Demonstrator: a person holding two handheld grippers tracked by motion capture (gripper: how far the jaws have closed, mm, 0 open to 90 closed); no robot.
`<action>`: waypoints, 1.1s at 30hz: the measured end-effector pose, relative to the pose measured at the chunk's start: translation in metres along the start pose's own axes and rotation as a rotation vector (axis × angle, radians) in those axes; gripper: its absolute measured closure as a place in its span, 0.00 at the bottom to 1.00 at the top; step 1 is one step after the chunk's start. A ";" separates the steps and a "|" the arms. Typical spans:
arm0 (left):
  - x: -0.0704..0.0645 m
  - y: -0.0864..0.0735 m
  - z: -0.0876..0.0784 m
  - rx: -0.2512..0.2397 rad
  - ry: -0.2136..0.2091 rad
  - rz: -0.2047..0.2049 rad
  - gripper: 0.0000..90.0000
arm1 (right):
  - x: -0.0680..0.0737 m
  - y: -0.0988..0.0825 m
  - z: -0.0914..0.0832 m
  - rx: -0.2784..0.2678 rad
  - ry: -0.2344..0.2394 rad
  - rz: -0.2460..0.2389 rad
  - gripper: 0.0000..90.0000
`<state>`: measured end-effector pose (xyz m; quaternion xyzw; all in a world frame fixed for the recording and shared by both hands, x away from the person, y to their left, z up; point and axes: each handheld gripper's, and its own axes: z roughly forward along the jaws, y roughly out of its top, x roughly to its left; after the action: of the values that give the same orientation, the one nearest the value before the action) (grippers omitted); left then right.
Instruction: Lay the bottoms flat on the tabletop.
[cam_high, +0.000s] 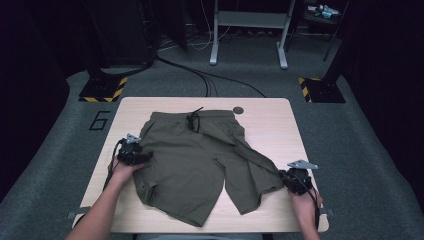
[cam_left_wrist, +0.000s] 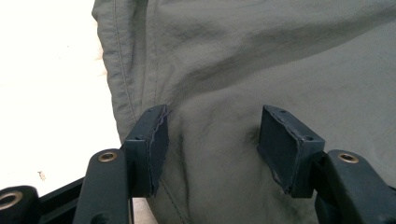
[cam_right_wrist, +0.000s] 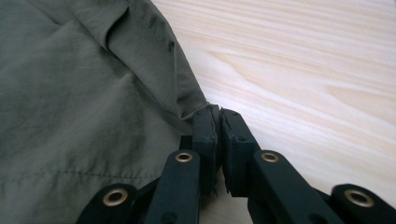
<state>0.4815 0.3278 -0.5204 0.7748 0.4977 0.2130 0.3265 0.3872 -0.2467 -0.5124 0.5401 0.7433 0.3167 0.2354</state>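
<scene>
A pair of olive green shorts (cam_high: 195, 160) lies spread on the light wooden table (cam_high: 270, 125), waistband at the far side, with a black drawstring (cam_high: 194, 120). My left gripper (cam_high: 145, 157) rests at the shorts' left side seam. In the left gripper view its jaws (cam_left_wrist: 212, 140) stand apart over wrinkled fabric (cam_left_wrist: 257, 60), and the pads do not press on it. My right gripper (cam_high: 282, 176) is at the right leg's outer edge, which is drawn out toward it. In the right gripper view it (cam_right_wrist: 218, 116) is shut on the edge of the cloth (cam_right_wrist: 70, 116).
A small dark round mark (cam_high: 238, 110) sits near the table's far edge. Bare wood (cam_right_wrist: 303, 70) lies right of the shorts. On the floor beyond are cables (cam_high: 210, 77), a grey stand (cam_high: 247, 20) and two hazard-striped bases (cam_high: 102, 90).
</scene>
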 end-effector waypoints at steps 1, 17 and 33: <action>0.000 0.000 0.000 0.000 0.001 0.000 0.47 | -0.003 -0.002 -0.002 0.000 0.000 0.002 0.94; 0.005 0.000 0.002 -0.040 0.032 -0.051 0.65 | -0.003 -0.001 -0.019 -0.119 0.043 0.009 0.69; 0.023 0.009 0.006 -0.007 0.063 -0.115 0.99 | 0.040 0.053 0.001 -0.196 0.118 -0.051 0.61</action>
<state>0.5000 0.3442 -0.5181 0.7367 0.5508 0.2199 0.3248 0.4103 -0.1971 -0.4753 0.4758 0.7347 0.4132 0.2511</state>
